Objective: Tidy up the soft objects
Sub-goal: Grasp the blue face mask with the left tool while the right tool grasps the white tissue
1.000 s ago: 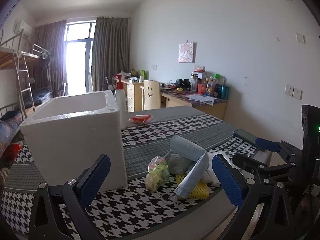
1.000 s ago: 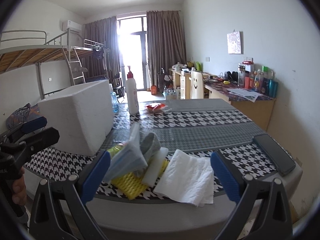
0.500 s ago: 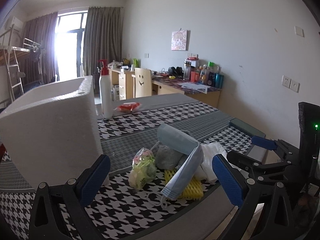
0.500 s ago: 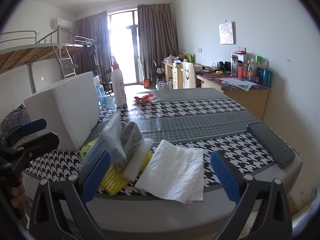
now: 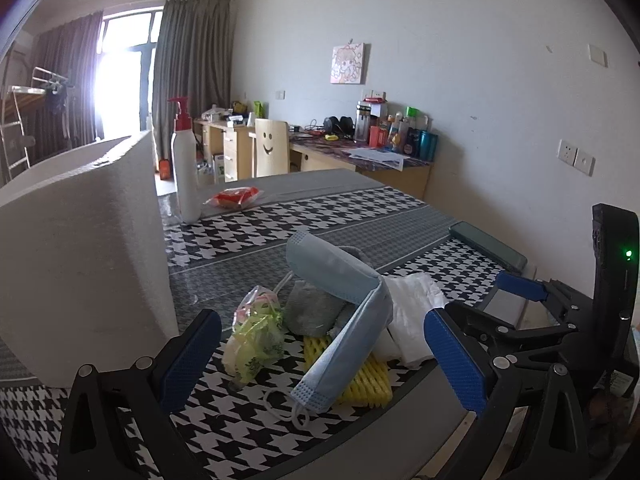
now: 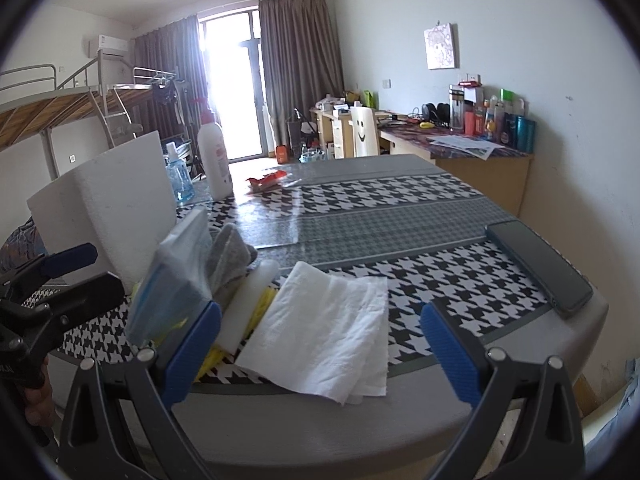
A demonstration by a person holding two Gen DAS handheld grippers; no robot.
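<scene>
The soft pile, mask (image 5: 340,320) over sponge (image 5: 360,384) beside tissue (image 6: 320,328), lies at the table (image 6: 400,216) edge by the foam box (image 5: 80,248); left gripper (image 5: 320,364) and right gripper (image 6: 320,348) both gape wide, empty

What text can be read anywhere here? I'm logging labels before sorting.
No text can be read in either view.
White pump bottle: red label print, too blurred.
Bottles on the desk: labels too small.
Wall picture: a drawing, no words.
Chair back: a smiley face only.
</scene>
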